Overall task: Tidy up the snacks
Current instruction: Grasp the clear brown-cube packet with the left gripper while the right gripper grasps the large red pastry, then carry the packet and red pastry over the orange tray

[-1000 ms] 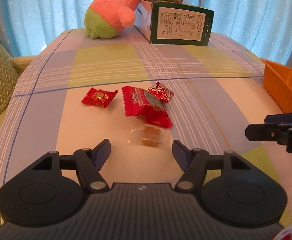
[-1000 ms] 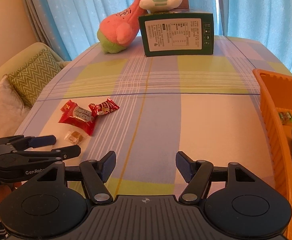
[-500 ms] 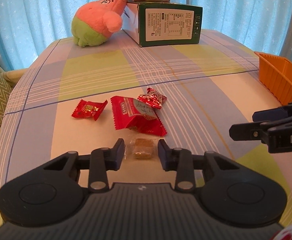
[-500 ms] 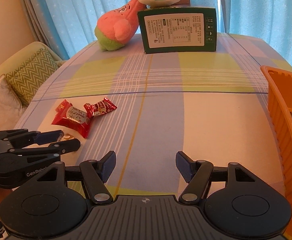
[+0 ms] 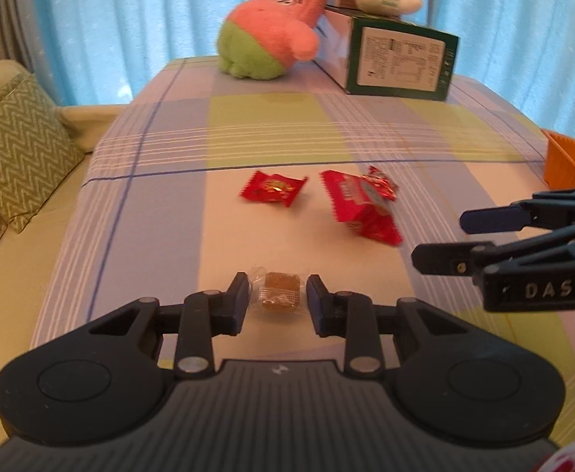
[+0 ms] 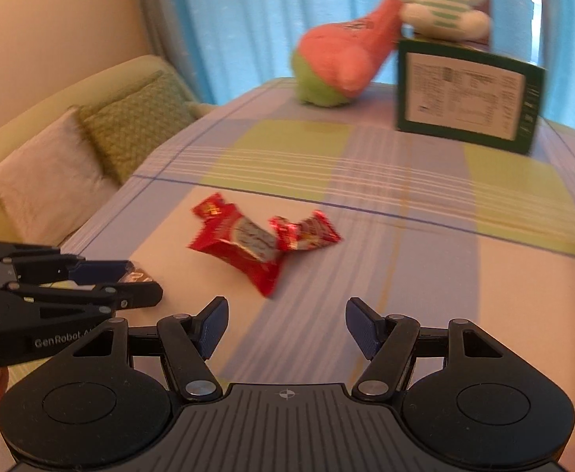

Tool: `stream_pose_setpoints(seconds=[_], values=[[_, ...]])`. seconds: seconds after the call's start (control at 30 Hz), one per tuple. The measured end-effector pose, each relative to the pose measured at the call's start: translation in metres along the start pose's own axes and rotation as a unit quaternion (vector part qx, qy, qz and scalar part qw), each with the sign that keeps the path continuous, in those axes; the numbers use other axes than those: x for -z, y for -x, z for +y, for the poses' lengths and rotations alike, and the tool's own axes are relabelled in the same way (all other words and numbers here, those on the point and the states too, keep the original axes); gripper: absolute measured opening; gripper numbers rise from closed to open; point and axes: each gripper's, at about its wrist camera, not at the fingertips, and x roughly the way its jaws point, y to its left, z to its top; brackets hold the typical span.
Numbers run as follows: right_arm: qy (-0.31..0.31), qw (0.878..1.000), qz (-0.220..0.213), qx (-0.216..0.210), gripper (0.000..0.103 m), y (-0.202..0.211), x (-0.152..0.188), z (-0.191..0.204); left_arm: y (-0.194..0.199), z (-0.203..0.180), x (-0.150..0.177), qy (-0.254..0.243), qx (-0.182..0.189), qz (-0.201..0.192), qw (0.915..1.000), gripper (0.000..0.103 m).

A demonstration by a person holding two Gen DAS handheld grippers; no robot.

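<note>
On the checked tablecloth [image 5: 161, 244], left gripper [image 5: 275, 305] fingers closing on clear-wrapped candy [image 5: 279, 291]; right gripper [image 6: 283, 326] empty, narrowing.

Bare tablecloth [image 6: 425, 275] ahead of the right gripper [image 6: 285, 324]; red packets [image 6: 248, 242] lie left of centre

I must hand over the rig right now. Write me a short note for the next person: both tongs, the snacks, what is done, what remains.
Left tongs: closing on the clear-wrapped brown candy, which sits between the pads.
Right tongs: closing, nothing between them, facing the red snacks.
On the cloth: a flat red packet, a larger red packet and a small foil candy lying against it.
Orange basket at the right edge.
Done: brown candy gripped. Left: carry it to the basket, then the three red ones.
</note>
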Motion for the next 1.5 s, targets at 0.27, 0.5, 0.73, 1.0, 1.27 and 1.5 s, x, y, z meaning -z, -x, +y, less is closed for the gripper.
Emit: stream_pose_setpoints(seconds=[0.27,0.5,0.73,1.0,1.27,1.5], values=[[0.098,0.995,-0.028,-0.005,0.048,-0.03,-0.015,0.016,-0.003,0.014,0.002,0.035,0.004,0.0,0.9994,0.028],[0.184,0.983,-0.02,-0.008,0.043,-0.052,-0.022,0.025,-0.006,0.016,0.001,0.043,0.005,-0.002,0.999,0.028],[0.17,0.985,-0.018,-0.007,0.025,-0.04,-0.016,0.03,-0.006,0.015,0.0,0.045,0.012,-0.002,0.9989,0.028],[0.057,0.998,-0.007,0.017,0.025,0.004,0.001,0.011,0.003,-0.009,-0.002,0.013,0.026,-0.004,0.9996,0.028],[-0.027,0.998,-0.002,0.055,0.025,0.062,0.021,-0.008,0.032,-0.035,0.003,0.008,0.047,-0.005,0.9989,0.028],[-0.064,0.995,-0.005,0.08,0.025,0.12,0.035,-0.011,0.076,-0.069,-0.002,-0.007,0.06,-0.019,0.998,0.028]])
